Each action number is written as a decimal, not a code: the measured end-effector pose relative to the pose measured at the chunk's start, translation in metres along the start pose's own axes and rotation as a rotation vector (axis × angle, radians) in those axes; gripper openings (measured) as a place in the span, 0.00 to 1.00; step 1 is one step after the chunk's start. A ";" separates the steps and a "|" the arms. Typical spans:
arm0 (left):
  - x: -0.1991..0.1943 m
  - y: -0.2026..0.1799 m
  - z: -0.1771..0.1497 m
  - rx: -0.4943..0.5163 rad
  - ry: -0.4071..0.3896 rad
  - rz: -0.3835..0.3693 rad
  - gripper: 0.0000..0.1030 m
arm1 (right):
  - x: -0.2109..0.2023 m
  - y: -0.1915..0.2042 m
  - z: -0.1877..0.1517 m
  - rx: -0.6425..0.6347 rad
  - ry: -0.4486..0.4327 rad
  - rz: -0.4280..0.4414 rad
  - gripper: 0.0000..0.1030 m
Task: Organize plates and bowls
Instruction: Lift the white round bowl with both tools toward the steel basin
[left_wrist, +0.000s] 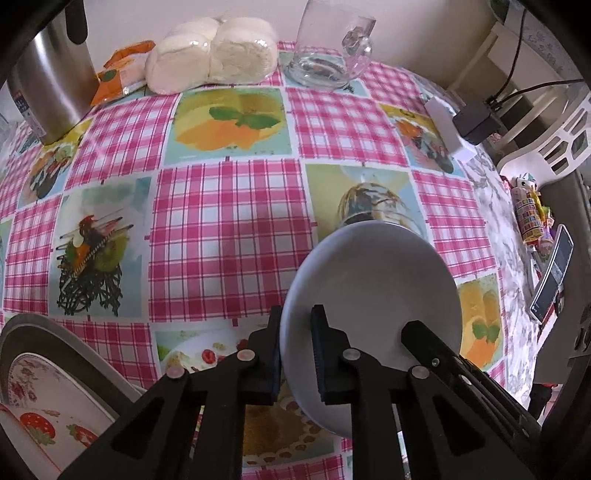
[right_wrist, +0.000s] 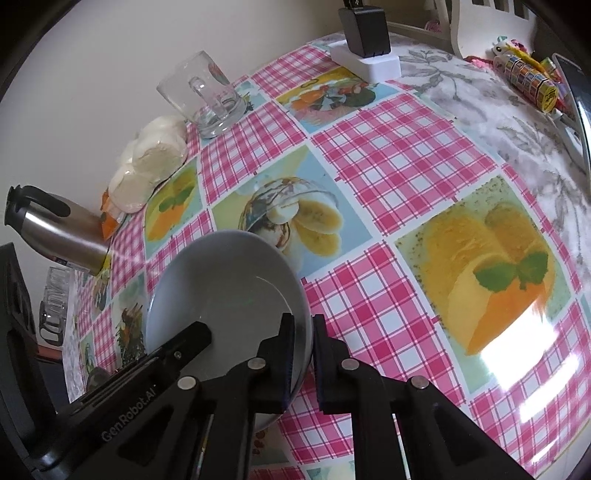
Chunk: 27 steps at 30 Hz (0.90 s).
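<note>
A plain grey bowl (left_wrist: 373, 291) is held above the table between both grippers. My left gripper (left_wrist: 297, 354) is shut on its left rim, one finger inside and one outside. My right gripper (right_wrist: 303, 360) is shut on the bowl's (right_wrist: 225, 291) right rim in the same way. The other gripper's finger shows on the far rim in each view. A strawberry-pattern plate (left_wrist: 40, 417) lies inside a dark-rimmed dish at the lower left of the left wrist view.
The table has a pink check cloth (left_wrist: 229, 236) with fruit pictures. At the back stand a steel thermos (left_wrist: 55, 74), a bag of white buns (left_wrist: 214, 55), an orange packet (left_wrist: 118, 74) and a glass mug (left_wrist: 328, 51). A white power strip (right_wrist: 365, 61) and a phone (left_wrist: 552, 273) are at the right.
</note>
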<state>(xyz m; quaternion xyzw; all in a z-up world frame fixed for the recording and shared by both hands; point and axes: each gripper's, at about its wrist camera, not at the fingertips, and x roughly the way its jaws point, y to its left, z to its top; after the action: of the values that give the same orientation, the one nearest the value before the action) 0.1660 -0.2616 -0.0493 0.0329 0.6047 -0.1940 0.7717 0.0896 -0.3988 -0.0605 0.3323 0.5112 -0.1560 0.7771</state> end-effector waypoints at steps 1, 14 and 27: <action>-0.003 -0.001 0.000 0.001 -0.006 0.003 0.15 | -0.002 0.000 0.000 -0.001 -0.004 0.002 0.10; -0.084 -0.011 0.003 0.058 -0.178 -0.015 0.15 | -0.075 0.028 0.005 -0.048 -0.170 0.074 0.11; -0.157 0.025 -0.025 0.020 -0.318 -0.047 0.15 | -0.125 0.071 -0.022 -0.145 -0.263 0.180 0.11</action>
<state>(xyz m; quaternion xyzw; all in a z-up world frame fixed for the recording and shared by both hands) 0.1216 -0.1902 0.0883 -0.0046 0.4735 -0.2209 0.8527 0.0623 -0.3445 0.0714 0.2965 0.3834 -0.0908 0.8700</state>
